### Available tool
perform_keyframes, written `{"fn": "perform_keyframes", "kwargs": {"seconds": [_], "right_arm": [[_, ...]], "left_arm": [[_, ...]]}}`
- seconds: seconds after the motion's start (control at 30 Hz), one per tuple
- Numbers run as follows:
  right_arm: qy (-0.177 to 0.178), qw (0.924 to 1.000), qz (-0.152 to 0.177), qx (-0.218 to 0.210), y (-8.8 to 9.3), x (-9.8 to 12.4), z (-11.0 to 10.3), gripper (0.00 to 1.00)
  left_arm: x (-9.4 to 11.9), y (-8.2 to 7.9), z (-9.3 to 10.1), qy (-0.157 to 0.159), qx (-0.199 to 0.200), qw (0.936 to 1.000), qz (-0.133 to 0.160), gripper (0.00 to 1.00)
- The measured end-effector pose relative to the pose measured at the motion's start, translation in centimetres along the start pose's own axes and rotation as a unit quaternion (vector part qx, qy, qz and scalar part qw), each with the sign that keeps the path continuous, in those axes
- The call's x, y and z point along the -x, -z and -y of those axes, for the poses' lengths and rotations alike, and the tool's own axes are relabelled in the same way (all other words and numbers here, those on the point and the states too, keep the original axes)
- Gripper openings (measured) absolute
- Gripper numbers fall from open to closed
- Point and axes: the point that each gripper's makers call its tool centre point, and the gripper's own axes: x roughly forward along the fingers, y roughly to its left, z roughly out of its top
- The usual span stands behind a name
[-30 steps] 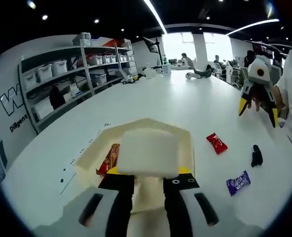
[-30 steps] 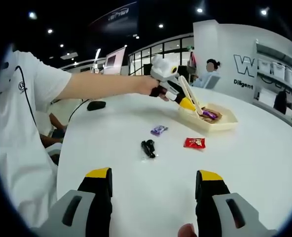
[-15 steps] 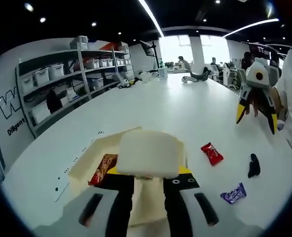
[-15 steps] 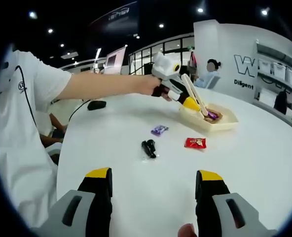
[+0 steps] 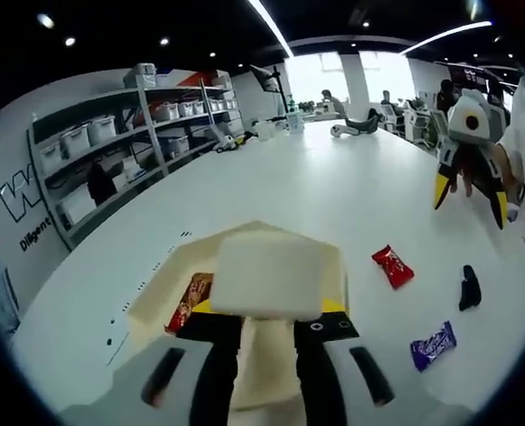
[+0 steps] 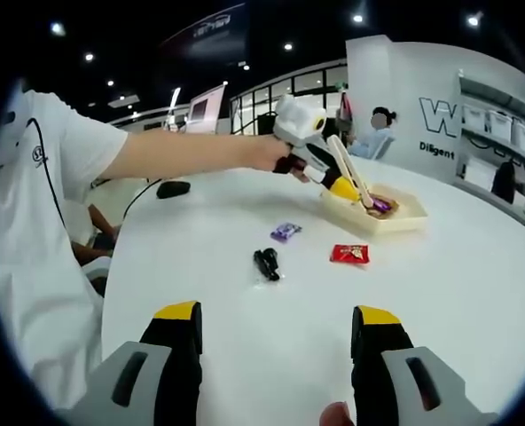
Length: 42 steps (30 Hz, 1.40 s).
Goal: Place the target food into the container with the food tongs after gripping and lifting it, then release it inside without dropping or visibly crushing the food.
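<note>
My left tool (image 6: 338,186) pinches the tongs (image 6: 349,177) over the container (image 6: 403,219); I'd ease pressure gently. Right tool (image 6: 276,355) rests spread, idle.

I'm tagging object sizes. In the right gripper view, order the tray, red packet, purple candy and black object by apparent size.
1. tray
2. red packet
3. black object
4. purple candy

The last two look close; the candy lies farther away.

Grey shelving (image 5: 112,151) with storage bins, black computer mouse (image 6: 173,189), white table (image 5: 333,195)
</note>
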Motion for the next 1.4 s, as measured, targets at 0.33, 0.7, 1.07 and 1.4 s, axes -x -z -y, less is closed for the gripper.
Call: {"fn": "perform_keyframes", "kwargs": {"seconds": [0.33, 0.7, 1.07, 1.4], "right_arm": [[0.000, 1.0000, -0.001, -0.001, 0.2, 0.1, -0.1, 0.66], [0.000, 1.0000, 0.002, -0.001, 0.0, 0.1, -0.2, 0.66], [0.000, 1.0000, 0.004, 0.002, -0.2, 0.1, -0.3, 0.66], [-0.003, 1.0000, 0.004, 0.006, -0.5, 0.0, -0.6, 0.66]], "left_arm": [[-0.1, -0.1, -0.1, -0.007, -0.009, 0.9999, -0.003, 0.21], [0.3, -0.1, -0.1, -0.010, -0.012, 0.9999, -0.006, 0.21], [3.5, -2.5, 1.9, -0.008, -0.006, 0.9994, 0.033, 0.21], [7.9, -3.4, 5.3, 0.003, -0.001, 0.9980, 0.063, 0.20]]}}
